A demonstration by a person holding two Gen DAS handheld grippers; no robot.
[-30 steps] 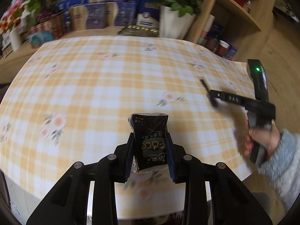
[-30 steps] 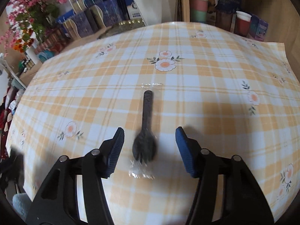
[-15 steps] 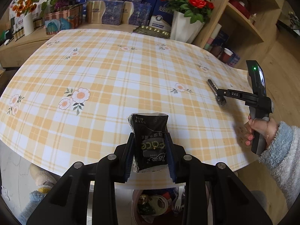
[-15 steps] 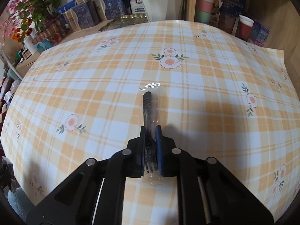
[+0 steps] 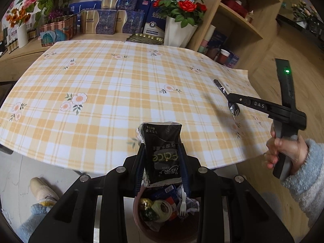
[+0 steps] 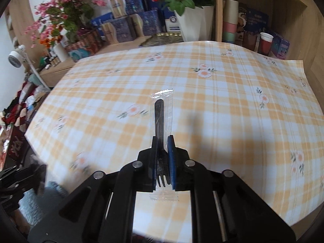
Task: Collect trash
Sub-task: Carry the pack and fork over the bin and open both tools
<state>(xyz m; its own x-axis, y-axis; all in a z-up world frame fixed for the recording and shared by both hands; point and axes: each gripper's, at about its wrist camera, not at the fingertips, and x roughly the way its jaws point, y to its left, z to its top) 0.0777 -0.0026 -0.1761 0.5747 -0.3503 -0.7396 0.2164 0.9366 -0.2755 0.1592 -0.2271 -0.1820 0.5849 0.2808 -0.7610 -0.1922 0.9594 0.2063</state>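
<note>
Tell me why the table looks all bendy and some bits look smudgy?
Left wrist view: the fisheye lens curves the checked tablecloth; the black packet is sharp. Right wrist view: the same bulge, the wrapped fork is clear, the lower-left corner is motion-blurred, and a soft shadow lies beside the fork.

— That cloth (image 5: 113, 93) over the desk looks like smooth vinyl, a faint sheen on the orange check.

— And the fork (image 6: 161, 141)? Black plastic, sealed in a clear glossy film sleeve with crimped ends. The right hand-held gripper (image 6: 163, 162) is matt black plastic, blue rubbery pads (image 6: 171, 162), bright metal screw heads.

— The pouch (image 5: 163, 154) in the left hand-held gripper (image 5: 163, 168) is shiny black foil, crinkled at its top.

— The shelf (image 5: 239, 18) past the desk's far right corner is pale matt wood. The person's sleeve (image 5: 303, 182) is fuzzy fleece.

— The bin (image 5: 141, 222) by the near edge looks like smooth dull-red plastic.
</note>
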